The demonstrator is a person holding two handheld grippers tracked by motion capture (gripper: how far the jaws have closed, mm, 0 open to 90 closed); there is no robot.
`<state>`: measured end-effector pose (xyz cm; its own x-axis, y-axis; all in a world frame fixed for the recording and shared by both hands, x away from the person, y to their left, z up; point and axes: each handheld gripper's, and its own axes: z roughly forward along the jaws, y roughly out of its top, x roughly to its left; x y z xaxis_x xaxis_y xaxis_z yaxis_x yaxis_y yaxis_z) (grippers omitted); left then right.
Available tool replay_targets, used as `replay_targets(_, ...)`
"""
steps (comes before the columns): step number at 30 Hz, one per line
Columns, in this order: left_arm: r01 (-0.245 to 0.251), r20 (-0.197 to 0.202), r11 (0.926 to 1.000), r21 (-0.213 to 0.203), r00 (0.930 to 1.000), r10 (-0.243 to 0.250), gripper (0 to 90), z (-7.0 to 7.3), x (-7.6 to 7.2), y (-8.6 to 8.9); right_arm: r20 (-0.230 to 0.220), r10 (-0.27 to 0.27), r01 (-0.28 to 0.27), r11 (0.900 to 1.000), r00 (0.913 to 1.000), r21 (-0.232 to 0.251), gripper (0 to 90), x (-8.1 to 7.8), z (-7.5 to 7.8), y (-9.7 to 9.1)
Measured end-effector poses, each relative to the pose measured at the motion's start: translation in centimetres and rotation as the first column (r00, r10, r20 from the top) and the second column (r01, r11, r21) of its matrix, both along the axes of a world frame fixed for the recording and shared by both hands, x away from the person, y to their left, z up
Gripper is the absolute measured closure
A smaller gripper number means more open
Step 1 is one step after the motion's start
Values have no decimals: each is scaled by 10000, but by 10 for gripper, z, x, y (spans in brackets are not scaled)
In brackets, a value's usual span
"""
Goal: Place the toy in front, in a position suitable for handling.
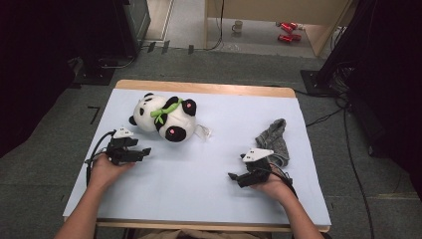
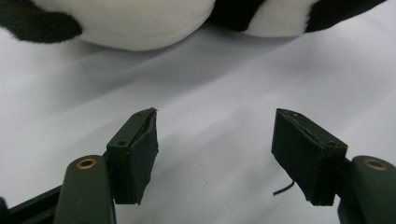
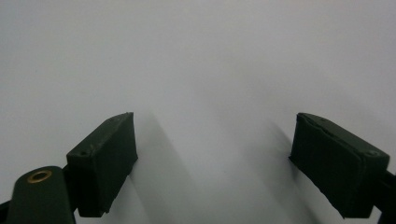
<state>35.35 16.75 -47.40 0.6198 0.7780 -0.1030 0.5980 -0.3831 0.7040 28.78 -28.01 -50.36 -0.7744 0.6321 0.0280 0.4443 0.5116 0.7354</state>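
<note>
Left gripper (image 1: 144, 151): seen at the lower left of the high view; its jaws stand wide apart with nothing between them. In the left gripper view (image 2: 215, 140) only bare white cover lies in the gap.
Right gripper (image 1: 232, 176): seen at the lower right of the high view; its jaws are spread wide and hold nothing. In the right gripper view (image 3: 215, 154) only plain white surface is seen between the pads.
Left hand (image 1: 105, 172): laid low on the table (image 1: 199, 87), forearm entering from the bottom left; the gripper is pointed toward the right of the frame, just below the toy.
Right hand (image 1: 272, 186): laid low near the bottom right, forearm entering from the bottom edge; the gripper is pointed toward the left of the frame.
Panda plush (image 1: 164, 118): lying on its side at the upper left of the table cover, near the left gripper but apart from it. In the left gripper view (image 2: 140, 23) it runs along the top edge.
Grey cloth (image 1: 274, 139): crumpled at the right of the table, just above the right gripper.
Cut off: the panda plush is cropped by the top edge of the left gripper view, so only its white underside and black limbs are seen.
Hard to make out: whether the grey cloth touches the right gripper's body cannot be told; the room's sides are dark in the high view.
</note>
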Motion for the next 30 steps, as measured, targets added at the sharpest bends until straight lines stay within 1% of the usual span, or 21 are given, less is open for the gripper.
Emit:
replay_targets(1, 29, 156, 10000, -95, 9999, -27, 305, 3, 0, 0, -13, -7, 7, 10000, 10000, 1, 137, 0, 0, 0)
replay_targets(4, 64, 347, 9997, -256, 9994, -55, 312, 9, 1, 1, -10, -6, 6, 10000, 10000, 3, 137, 0, 0, 0)
replay_targets(6, 44, 385, 9994, -338, 9993, -31, 318, 13, 3, 1, -12, -9, 9, 10000, 10000, 4, 137, 0, 0, 0)
replay_targets(7, 44, 385, 9994, -338, 9993, -31, 321, 13, 3, 1, -4, -2, 2, 10000, 10000, 3, 137, 0, 0, 0)
replay_targets(8, 207, 420, 9991, -356, 9989, -192, 325, 17, 5, 0, -13, -9, 9, 10000, 10000, 5, 138, 0, 0, 0)
replay_targets(10, 223, 474, 9992, -325, 9987, -208, 330, 18, 5, -1, -3, -3, 3, 10000, 10000, 2, 138, 0, 0, 0)
replay_targets(12, 284, 485, 9987, -423, 9985, -263, 359, 24, 7, -2, -11, -6, 6, 10000, 10000, 4, 137, 0, 0, 0)
replay_targets(14, 315, 518, 9986, -435, 9982, -292, 365, 26, 8, -3, 4, 3, -3, 10000, 10000, 1, 137, 0, 0, 0)
replay_targets(15, 332, 610, 9985, -433, 9977, -306, 367, 31, 10, -3, 18, 19, -19, 10000, 10000, -7, 137, 0, 0, 0)
replay_targets(17, 318, 684, 9983, -480, 9973, -285, 370, 34, 12, -3, 11, 10, -10, 10000, 10000, -3, 137, 0, 0, 0)
replay_targets(19, 366, 845, 9982, -468, 9959, -326, 369, 42, 16, -4, -15, -13, 13, 10000, 10000, -11, 137, 0, 0, 0)
replay_targets(21, 332, 871, 9974, -633, 9958, -277, 369, 47, 19, -3, -9, -3, 3, 10000, 10000, -17, 136, 0, 0, 0)
replay_targets(22, 337, 850, 9959, -845, 9960, -265, 368, 50, 21, -3, -9, -3, 3, 10000, 10000, -17, 136, 0, 0, 0)
replay_targets(23, 363, 838, 9947, -964, 9961, -282, 369, 53, 23, -3, -10, 0, 0, 10000, 10000, -22, 136, 0, 0, 0)
replay_targets(24, 363, 842, 9947, -961, 9961, -282, 368, 56, 25, -4, -9, -4, 4, 10000, 10000, -15, 136, 0, 0, 0)
replay_targets(27, 584, 932, 9965, -601, 9943, -527, 364, 62, 30, -9, -13, -5, 5, 10000, 10000, -12, 136, 0, 0, 0)
replay_targets(29, 643, 918, 9962, -589, 9940, -587, 366, 64, 32, -10, -9, -1, 1, 10000, 10000, -15, 136, 0, 0, 0)
replay_targets(30, 719, 896, 9954, -637, 9938, -661, 367, 68, 36, -13, -12, -5, 5, 10000, 10000, -12, 136, 0, 0, 0)
